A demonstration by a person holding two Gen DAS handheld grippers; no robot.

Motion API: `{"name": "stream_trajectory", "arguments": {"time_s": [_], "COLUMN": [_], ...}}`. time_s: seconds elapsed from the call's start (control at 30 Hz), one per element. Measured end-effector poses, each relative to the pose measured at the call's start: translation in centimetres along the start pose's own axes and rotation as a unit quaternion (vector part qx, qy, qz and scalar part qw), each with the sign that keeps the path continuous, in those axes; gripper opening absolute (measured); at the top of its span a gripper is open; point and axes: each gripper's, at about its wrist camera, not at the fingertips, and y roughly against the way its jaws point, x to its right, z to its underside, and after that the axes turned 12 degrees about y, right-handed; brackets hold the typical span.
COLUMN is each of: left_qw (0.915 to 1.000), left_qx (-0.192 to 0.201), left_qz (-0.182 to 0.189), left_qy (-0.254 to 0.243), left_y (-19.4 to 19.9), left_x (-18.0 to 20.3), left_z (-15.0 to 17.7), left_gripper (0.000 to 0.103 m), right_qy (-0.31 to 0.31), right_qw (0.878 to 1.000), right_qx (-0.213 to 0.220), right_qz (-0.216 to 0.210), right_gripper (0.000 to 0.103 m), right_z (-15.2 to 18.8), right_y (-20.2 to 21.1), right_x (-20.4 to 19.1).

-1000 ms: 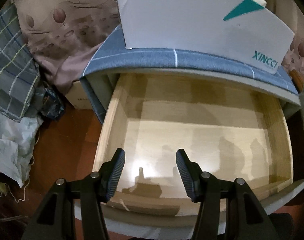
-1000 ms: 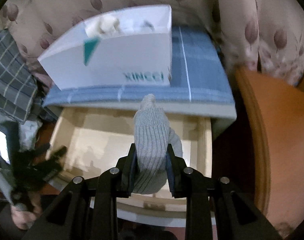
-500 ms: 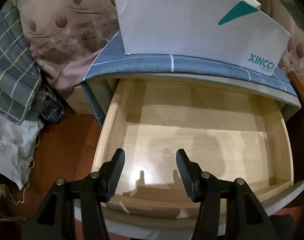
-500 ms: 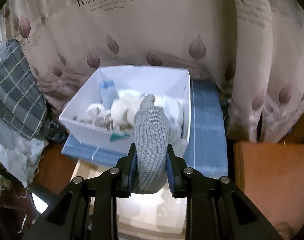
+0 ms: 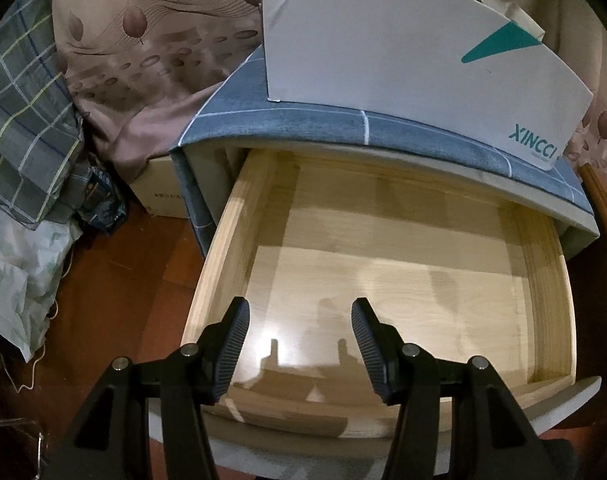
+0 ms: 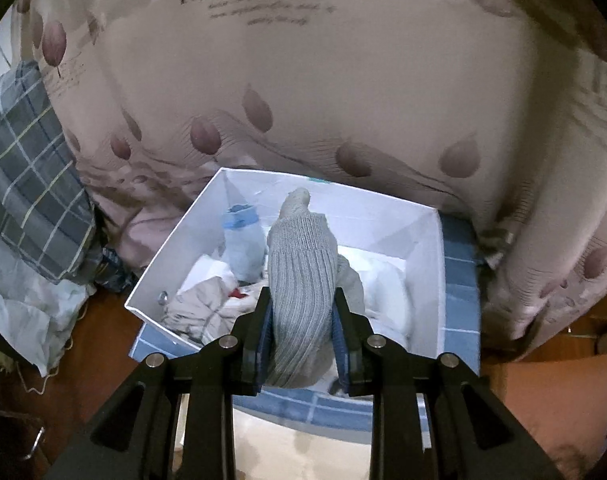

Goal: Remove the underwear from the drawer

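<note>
The right gripper (image 6: 301,332) is holding a grey ribbed knit garment (image 6: 303,280), rolled and soft, with its fingers (image 6: 259,334) closed tight on the sides. This garment, apparently the underwear from the task, is hanging above a white open-topped cardboard box (image 6: 427,280) that is sitting on the blue-checked cloth top of a cabinet (image 5: 323,124). The box is already holding pale folded clothes and a light blue rolled piece (image 6: 241,246).

The left gripper (image 5: 299,336) is hovering with its fingers (image 5: 233,336) spread wide and gripping nothing, over the pale wooden pulled-out drawer (image 5: 219,256), whose visible floor is bare.

The risk, as I judge it, is the roll landing on the heap and tumbling over the box's wall, or catching on a finger pad when released, since knit fabric clings.

A leaf-patterned curtain (image 6: 303,100) is hanging close behind the box, and a plaid bundle (image 6: 27,168) is lying off to the left; neither is blocking the drop.
</note>
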Motion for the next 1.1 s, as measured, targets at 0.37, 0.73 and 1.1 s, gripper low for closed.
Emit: {"name": "stream_trajectory", "arguments": {"time_s": [0.37,0.73,1.1], "left_qw": [0.9999,0.9999,0.9998], "left_qx": [-0.009,-0.008,-0.008], "left_qz": [0.003,0.012,0.019], "left_qy": [0.008,0.008,0.007], "left_y": [-0.2,0.0,0.0], "left_x": [-0.4,-0.5,-0.4], "left_z": [0.0,0.2,-0.1], "left_gripper": [0.054,0.054,0.054], "right_qy": [0.030,0.058,0.010], "right_qw": [0.998,0.997,1.000], "right_qx": [-0.047,-0.029,0.015], "right_qz": [0.019,0.037,-0.003], "right_gripper": [0.026,0.065,0.090], "right_z": [-1.0,-1.2,2.9], "right_y": [-7.1,-8.0,0.8], "right_x": [-1.8,-3.6,-1.7]}}
